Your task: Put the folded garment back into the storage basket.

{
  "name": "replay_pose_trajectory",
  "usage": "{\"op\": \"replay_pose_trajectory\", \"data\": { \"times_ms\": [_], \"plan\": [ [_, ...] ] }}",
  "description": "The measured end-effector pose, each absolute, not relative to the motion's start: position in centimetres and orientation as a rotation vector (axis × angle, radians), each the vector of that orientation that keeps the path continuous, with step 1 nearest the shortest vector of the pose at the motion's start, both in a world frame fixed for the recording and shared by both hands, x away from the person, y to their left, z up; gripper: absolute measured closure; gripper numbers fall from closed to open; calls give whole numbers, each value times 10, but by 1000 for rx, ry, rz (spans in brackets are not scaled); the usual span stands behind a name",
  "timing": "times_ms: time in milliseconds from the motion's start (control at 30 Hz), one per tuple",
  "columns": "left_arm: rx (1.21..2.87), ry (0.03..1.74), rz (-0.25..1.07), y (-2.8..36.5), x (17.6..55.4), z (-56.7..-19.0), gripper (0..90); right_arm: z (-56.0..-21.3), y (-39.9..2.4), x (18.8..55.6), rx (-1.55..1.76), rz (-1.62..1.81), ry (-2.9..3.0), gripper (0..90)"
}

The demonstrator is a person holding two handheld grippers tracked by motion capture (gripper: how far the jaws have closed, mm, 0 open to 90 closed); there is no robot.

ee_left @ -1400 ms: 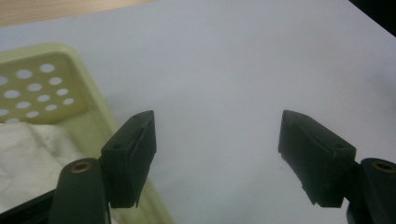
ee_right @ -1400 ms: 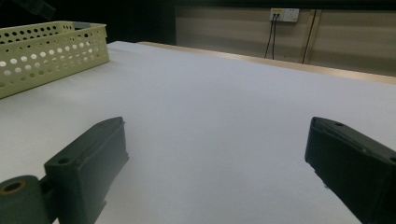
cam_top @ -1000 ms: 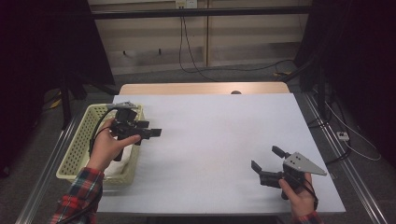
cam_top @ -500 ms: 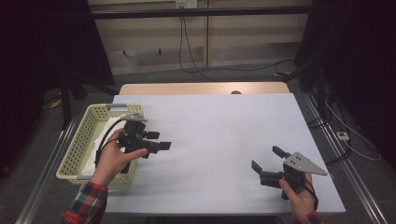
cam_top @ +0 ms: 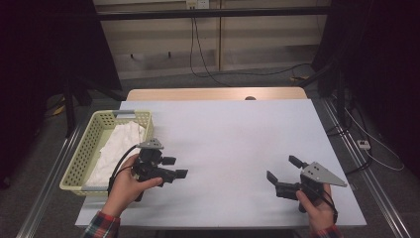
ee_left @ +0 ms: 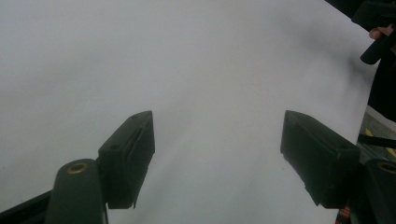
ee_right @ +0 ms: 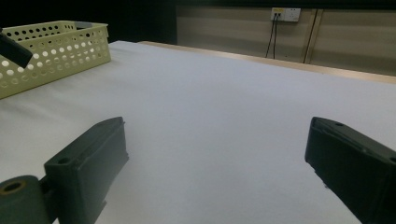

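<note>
Room: I saw a dim space behind the table, with a pale panelled wall, a wall socket and black cables hanging down from it.

Surface: I noted a white tabletop with a strip of bare wood along its far edge.

Basket: a pale yellow perforated basket sat at the table's left edge; in the right gripper view it lay far off to the left.

Cloth: a white crumpled cloth lay inside the basket, filling most of it.

Left gripper: I saw the left gripper held just right of the basket's near end, over bare table, jaws pointing right. In its own view the jaws stood wide apart with nothing between them.

Left hand: the left hand wrapped the gripper body; a plaid sleeve showed at the bottom edge.

Right gripper: the right gripper sat near the table's front right corner, jaws pointing left and spread wide; its own view showed only white tabletop in the gap. Grey three-cornered plate on top.

Right hand: the right hand gripped it from below.

Spacing: the two grippers were well apart.

Doubt: whether either gripper touched the tabletop, I could not tell from these angles.
</note>
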State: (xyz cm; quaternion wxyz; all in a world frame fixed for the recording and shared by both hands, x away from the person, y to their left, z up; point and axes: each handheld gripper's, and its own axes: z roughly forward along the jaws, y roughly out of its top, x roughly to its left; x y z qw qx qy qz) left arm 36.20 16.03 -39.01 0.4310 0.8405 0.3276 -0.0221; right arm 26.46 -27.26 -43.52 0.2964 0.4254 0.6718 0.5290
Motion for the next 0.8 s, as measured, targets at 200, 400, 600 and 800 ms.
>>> {"op": "replay_pose_trajectory", "data": {
  "times_ms": [200, 400, 600, 800],
  "plan": [
    [2092, 825, -69, 161, 357, -402, 264, -436, -273, 264, 1133, 1404, 1787, 55],
    [2081, 826, -84, 163, 354, -410, 254, -436, -274, 264, 1136, 1402, 1790, 55],
    [2087, 834, -62, 163, 350, -415, 250, -437, -274, 264, 1140, 1399, 1797, 55],
    [2092, 833, -49, 162, 349, -416, 246, -437, -274, 265, 1139, 1394, 1805, 55]
  ]
}}
